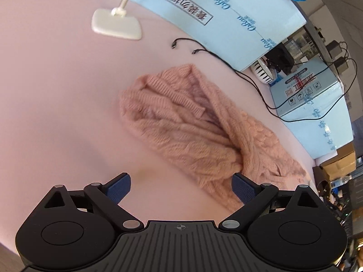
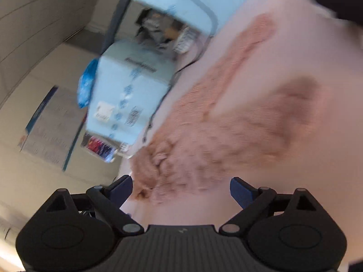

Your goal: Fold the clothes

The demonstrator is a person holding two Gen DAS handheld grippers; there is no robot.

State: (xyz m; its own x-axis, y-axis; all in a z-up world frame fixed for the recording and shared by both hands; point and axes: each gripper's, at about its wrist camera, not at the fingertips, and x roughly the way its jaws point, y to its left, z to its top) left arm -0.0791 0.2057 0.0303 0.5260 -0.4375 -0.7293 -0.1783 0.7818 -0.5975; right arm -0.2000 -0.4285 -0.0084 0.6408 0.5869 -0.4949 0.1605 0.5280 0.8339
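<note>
- Pink tabletop point(image 1: 56, 95): fills most of both wrist views; its far edge is lined with pale blue cartons point(image 1: 238, 15), and a black cable point(image 1: 226, 62) trails along that edge.
- Pink cable-knit sweater point(image 1: 192, 122): lies bunched rather than flat near the middle of the tabletop, one panel turned back over the body and a ribbed band showing on top. In the right wrist view, which is heavily blurred, a long strip of the sweater, probably a sleeve, runs toward the far edge beside the cartons.
- White stand point(image 1: 116, 23): rests toward the far edge, well apart from the sweater.
- Left gripper point(image 1: 181, 190): jaws wide apart and empty, held above the near hem, one blue pad just beside the knit.
- Right gripper point(image 2: 181, 189): jaws likewise spread wide, nothing between the pads; knit lies just ahead of them.
- Step in hand (judgement): an early stage, with both grippers free and the garment neither spread nor folded.
- Next move (judgement): each gripper needs a firm pinch on an edge or a shoulder so the sweater can be drawn flat; thick, loose knit may slip or drag in a shallow grip.
</note>
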